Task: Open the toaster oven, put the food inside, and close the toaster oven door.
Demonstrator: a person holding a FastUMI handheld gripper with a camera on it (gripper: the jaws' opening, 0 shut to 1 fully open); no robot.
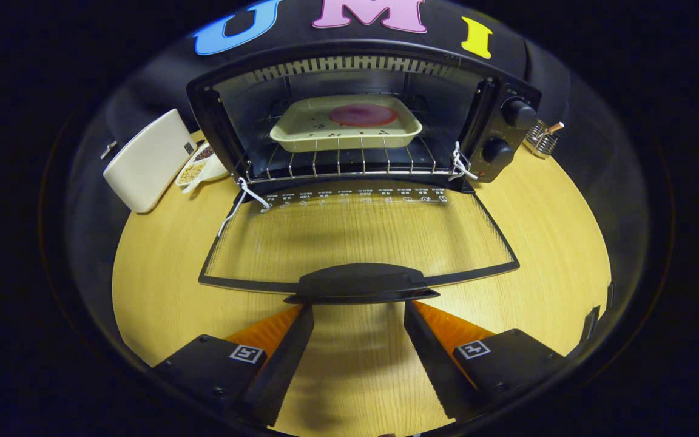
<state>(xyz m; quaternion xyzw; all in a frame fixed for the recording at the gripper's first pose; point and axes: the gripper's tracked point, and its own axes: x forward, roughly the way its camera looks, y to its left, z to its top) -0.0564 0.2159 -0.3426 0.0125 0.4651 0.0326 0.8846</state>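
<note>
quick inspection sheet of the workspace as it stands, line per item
surface: wooden table, bare in front of the oven.
job's things: toaster oven open, its glass door folded down flat; tray holding a round pinkish food sits on the rack inside.
clutter: white box and small dish of beans beside the oven on one side; wire holder on the other.
grippers: gripper open, fingertips just short of the door handle, gripping nothing.
cables: nothing seen.
surroundings: black cloth booth wall behind the oven.
</note>
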